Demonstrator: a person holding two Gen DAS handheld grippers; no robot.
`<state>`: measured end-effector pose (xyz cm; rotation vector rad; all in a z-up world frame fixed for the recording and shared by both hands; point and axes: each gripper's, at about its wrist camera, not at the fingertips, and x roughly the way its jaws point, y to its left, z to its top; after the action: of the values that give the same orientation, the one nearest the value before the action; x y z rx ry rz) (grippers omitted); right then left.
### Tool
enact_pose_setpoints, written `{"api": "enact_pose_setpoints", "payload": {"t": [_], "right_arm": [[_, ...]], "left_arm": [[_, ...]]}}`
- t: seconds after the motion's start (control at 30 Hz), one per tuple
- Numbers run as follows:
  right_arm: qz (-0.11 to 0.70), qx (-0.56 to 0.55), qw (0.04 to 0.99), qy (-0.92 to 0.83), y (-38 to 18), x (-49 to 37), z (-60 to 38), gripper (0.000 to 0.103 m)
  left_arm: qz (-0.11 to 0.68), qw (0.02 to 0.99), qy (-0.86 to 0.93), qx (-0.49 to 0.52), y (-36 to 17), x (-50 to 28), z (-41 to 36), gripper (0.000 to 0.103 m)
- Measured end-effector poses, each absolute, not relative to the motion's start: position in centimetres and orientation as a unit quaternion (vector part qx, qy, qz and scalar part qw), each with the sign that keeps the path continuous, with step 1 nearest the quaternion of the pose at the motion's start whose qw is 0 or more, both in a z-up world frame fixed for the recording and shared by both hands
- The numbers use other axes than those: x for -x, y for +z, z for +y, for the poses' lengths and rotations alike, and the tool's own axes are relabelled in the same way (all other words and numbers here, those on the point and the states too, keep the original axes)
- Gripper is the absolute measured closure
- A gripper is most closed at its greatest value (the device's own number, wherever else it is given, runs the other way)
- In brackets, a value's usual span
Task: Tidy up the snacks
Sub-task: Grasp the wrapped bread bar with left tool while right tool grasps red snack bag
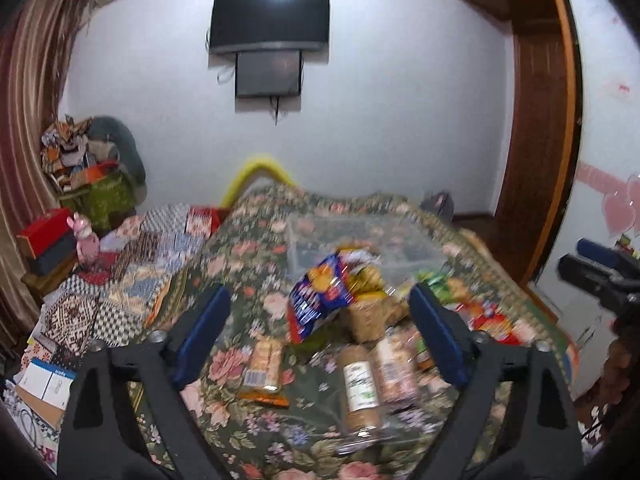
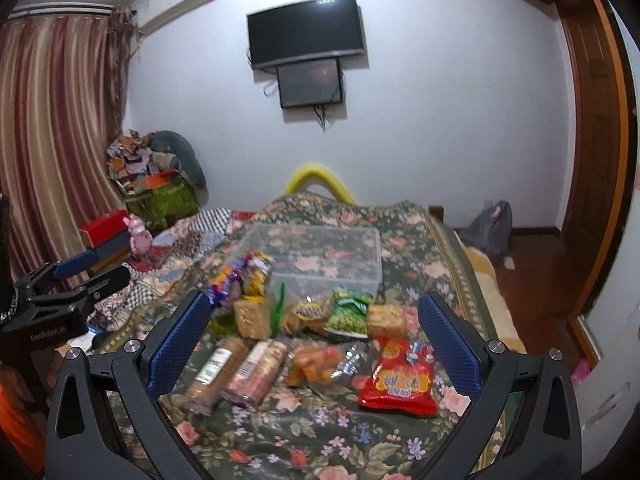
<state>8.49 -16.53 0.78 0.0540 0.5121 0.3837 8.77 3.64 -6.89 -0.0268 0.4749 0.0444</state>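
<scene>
Stock on the floral bedspread (image 2: 320,432): my left gripper (image 1: 320,332) has its jaws spread wide, holding nothing, with a blue snack bag (image 1: 316,304) and biscuit packs (image 1: 360,384) lying ahead between its fingers. My right gripper (image 2: 316,340) is likewise wide open and empty; a red packet (image 2: 400,380) lies just inside its right finger, a green pea bag (image 2: 350,314) further ahead, and the clear plastic box (image 2: 320,252) beyond the pile.

Dark green floral bedspread (image 2: 320,432), red snack bag (image 2: 400,384), green pea bag (image 2: 348,314), clear bin (image 2: 320,248).
</scene>
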Motion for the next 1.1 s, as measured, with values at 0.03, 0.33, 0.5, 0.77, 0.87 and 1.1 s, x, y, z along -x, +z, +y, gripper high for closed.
{"api": "enact_pose_setpoints", "payload": {"t": [0.03,0.33,0.5,0.77,0.87,1.1], "right_arm": [[0.261,-0.023,0.947,0.185,0.3,-8.9,-16.6,0.0],[0.373,-0.009,0.918,0.136,-6.1,-14.3,-18.0,0.0],[0.414,-0.005,0.902,0.125,-8.7,-15.9,-18.8,0.001],[0.454,-0.035,0.883,0.11,-11.2,-18.5,-20.2,0.015],[0.469,-0.044,0.876,0.105,-12.3,-19.4,-20.7,0.015],[0.509,-0.049,0.85,0.125,-15.0,-20.7,-20.2,0.014]], "left_arm": [[0.248,0.968,0.024,0.011,-7.6,-9.4,4.1,0.015],[0.358,0.933,0.018,0.031,-14.3,-14.4,8.3,0.021],[0.394,0.918,0.018,0.045,-17.2,-15.8,9.4,0.021],[0.436,0.897,0.024,0.075,-20.8,-18.2,11.1,0.033],[0.446,0.891,0.021,0.08,-21.7,-18.8,11.3,0.039],[0.44,0.894,0.035,0.075,-22.2,-19.6,11.4,0.05]]}}
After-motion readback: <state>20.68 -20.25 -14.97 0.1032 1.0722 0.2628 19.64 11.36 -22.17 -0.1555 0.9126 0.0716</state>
